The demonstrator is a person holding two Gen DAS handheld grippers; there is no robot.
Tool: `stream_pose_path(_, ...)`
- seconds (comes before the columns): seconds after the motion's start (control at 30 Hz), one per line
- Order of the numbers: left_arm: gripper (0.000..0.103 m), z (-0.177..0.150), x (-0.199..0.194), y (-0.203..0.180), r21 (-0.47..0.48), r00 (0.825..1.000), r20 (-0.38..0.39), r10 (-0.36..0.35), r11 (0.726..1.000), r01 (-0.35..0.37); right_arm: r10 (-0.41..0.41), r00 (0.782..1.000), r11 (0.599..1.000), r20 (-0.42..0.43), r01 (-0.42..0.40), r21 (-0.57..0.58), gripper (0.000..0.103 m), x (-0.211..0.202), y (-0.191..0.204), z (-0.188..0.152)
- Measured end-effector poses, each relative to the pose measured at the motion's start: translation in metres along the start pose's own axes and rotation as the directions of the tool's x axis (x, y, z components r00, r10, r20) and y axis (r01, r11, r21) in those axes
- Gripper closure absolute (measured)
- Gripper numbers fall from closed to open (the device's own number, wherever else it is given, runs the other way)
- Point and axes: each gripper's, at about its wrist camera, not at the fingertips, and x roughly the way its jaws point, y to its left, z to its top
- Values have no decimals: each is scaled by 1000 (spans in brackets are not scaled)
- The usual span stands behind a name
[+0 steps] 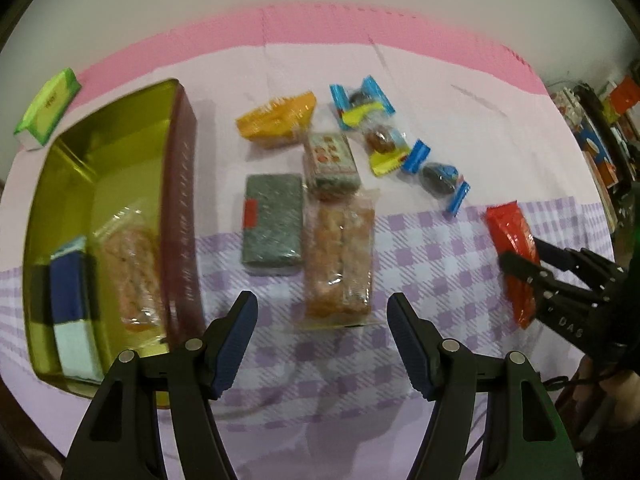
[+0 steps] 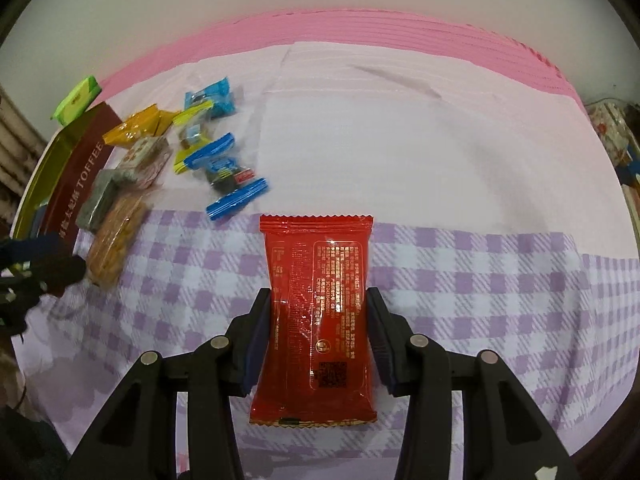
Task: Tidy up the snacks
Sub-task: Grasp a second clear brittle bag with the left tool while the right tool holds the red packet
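The right gripper [image 2: 318, 332] has the red snack packet [image 2: 318, 312] between its two fingers, and the pads press on both long sides of the packet. The packet lies lengthwise along the fingers, over the purple checked part of the tablecloth [image 2: 480, 280]. In the left wrist view the same packet [image 1: 514, 248] is at the far right, held in the right gripper [image 1: 520, 264].

The left gripper [image 1: 322, 332] has its fingers wide apart and nothing is between them. It hangs over the cloth, just beside the near end of a clear packet of orange biscuits [image 1: 340, 256].

At the left stands the open tin box [image 1: 180, 216], gold inside and dark red outside. Inside it lie a blue and white packet [image 1: 72, 304] and a clear packet of biscuits [image 1: 132, 276].

Other snacks lie on the cloth right of the tin: a grey-green block [image 1: 272, 224], a small printed packet [image 1: 330, 164], a yellow packet [image 1: 276, 120] and several candies in blue and yellow wrappers [image 1: 384, 136]. A green packet [image 1: 46, 108] lies behind the tin
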Motion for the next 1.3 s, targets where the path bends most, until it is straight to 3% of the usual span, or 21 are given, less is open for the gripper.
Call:
stream_pose_path(0.33,37,15,28,-11,3,998,-65,26,1000,-25,10,1000,1000,13,-9,-7,58,1,-1,0)
stream_pose_path(0.43,43,22,37,-13,1,995,-91,30,1000,-30,10,1000,1000,11,-10,-5,57,1,-2,1)
stream_pose_path(0.63,44,37,44,-22,21,996,-71,59,998,-57,11,1000,1000,12,-11,-4,56,1,-1,2)
stream_pose_path(0.73,52,43,47,-26,34,994,-64,84,996,-82,14,1000,1000,12,-14,0,56,1,-1,2)
stream_pose_path(0.9,65,35,45,-31,29,995,-53,80,996,-79,12,1000,1000,12,-12,-2,55,2,-2,3)
stream_pose_path(1.3,66,1,41,-28,8,994,-82,65,998,-65,-21,1000,1000,13,21,-14,55,3,3,2)
